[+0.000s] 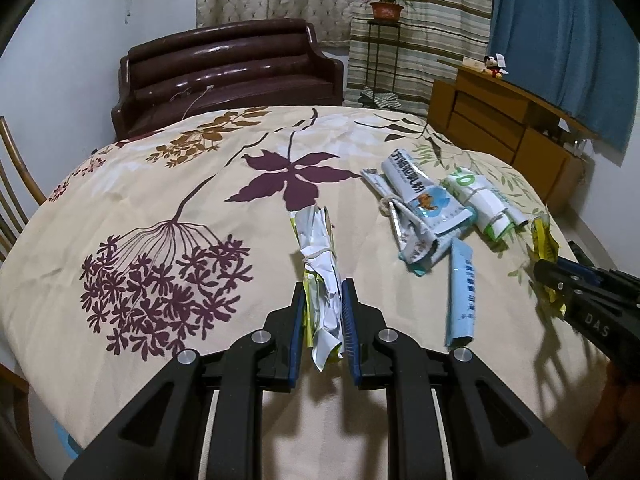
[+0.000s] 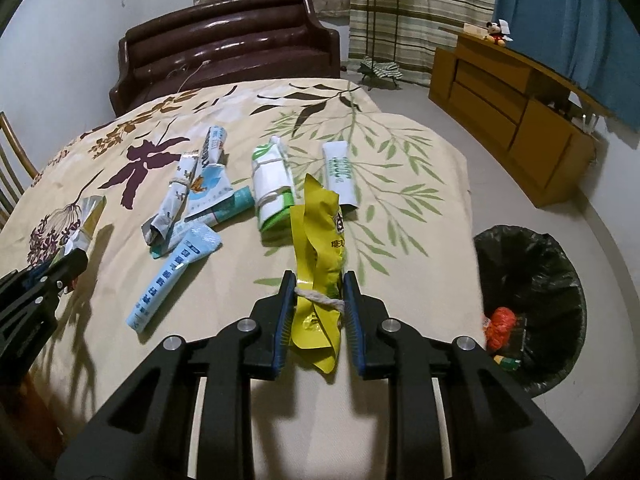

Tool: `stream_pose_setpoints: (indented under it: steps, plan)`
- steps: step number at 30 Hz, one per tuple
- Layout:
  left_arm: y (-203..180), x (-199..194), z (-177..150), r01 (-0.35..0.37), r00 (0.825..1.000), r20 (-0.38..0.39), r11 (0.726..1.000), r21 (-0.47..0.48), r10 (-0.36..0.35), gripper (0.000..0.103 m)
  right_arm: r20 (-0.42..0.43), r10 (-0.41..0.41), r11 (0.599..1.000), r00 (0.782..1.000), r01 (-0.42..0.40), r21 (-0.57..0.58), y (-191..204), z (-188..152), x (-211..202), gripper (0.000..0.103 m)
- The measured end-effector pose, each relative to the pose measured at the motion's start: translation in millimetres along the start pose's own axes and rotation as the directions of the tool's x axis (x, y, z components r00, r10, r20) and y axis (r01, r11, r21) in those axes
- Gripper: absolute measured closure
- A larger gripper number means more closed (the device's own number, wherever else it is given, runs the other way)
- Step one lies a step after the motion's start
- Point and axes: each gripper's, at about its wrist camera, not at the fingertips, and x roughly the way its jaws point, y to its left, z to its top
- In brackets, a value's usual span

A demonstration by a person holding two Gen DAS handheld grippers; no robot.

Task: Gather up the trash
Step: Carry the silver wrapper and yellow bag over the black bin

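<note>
My left gripper point(image 1: 323, 294) is shut on a crumpled white-and-yellow wrapper bundle point(image 1: 318, 264) tied with string, held just above the floral tablecloth point(image 1: 160, 184). My right gripper point(image 2: 318, 286) is shut on a yellow snack wrapper point(image 2: 318, 240) tied with string. Loose trash lies between them: a blue-and-white tied bundle point(image 2: 188, 196), a long light-blue sachet point(image 2: 172, 280), a green-and-white tied bundle point(image 2: 272, 188) and a small white sachet point(image 2: 340, 172). The same pile shows in the left wrist view point(image 1: 424, 208). A black-lined trash bin point(image 2: 532, 312) stands on the floor at the right.
The bin holds an orange-red item point(image 2: 500, 324). A dark brown sofa point(image 2: 228, 48) stands behind the table, a wooden cabinet point(image 2: 516, 120) at the right wall, a chair point(image 1: 16, 200) at the left edge. The table's right edge point(image 2: 472, 216) drops to the floor.
</note>
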Motion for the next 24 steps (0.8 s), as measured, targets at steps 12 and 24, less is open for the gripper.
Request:
stream_pose_setpoints:
  steps: [12,24]
  plan:
    - [-41.3,-15.7,-0.3,0.044,0.998,0.031,0.998,0.054,-0.046,0.084,0.038,-0.038,0.998,0.999,0.036,0.045,-39.6,-11.3,-24.5,0.079]
    - [-96.0,-22.7,2.9,0.100,0.993,0.048,0.986,0.133,-0.107,0.084,0.074,-0.102,0.991,0.992,0.095,0.099,-90.1,-21.6,-46.5,0.079]
